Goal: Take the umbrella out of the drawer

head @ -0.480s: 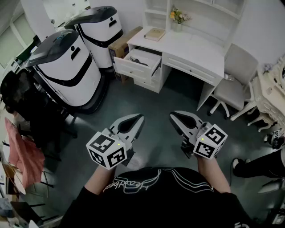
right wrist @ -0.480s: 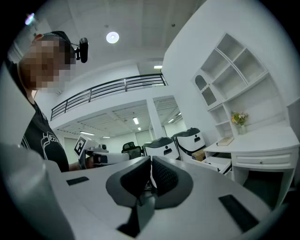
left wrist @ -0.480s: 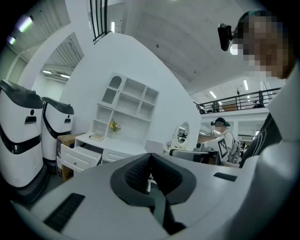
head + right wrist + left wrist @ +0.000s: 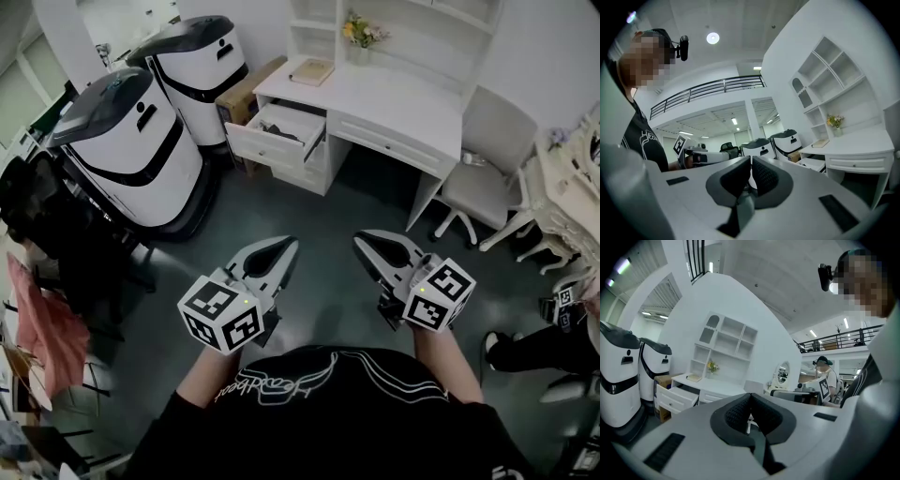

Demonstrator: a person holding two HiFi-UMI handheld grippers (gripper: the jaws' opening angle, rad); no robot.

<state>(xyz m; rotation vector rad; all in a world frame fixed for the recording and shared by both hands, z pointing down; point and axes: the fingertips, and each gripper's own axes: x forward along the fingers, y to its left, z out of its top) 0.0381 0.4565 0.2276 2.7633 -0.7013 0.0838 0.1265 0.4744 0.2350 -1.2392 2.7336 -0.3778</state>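
Note:
The white desk (image 4: pixel 403 98) stands across the room, its top left drawer (image 4: pixel 267 141) pulled open. A dark thing (image 4: pixel 290 134) lies in the drawer, too small to make out. Both grippers hang level in front of my chest, far from the desk. My left gripper (image 4: pixel 283 246) is shut with nothing in it, pads meeting at the tip (image 4: pixel 750 399). My right gripper (image 4: pixel 367 240) is also shut and empty (image 4: pixel 751 165). The open drawer also shows at the left of the left gripper view (image 4: pixel 675 398) and at the right of the right gripper view (image 4: pixel 812 163).
Two big white-and-black machines (image 4: pixel 131 141) (image 4: pixel 202 56) stand left of the desk, with a cardboard box (image 4: pixel 255 89) between. A white chair (image 4: pixel 483 173) sits at the desk's right. A book (image 4: pixel 311 71) and flowers (image 4: pixel 361 31) are on the desk. Grey floor (image 4: pixel 319 211) lies between.
The desk and drawer sit slightly further up and left in the head view. Both grippers keep their pose and stay shut.

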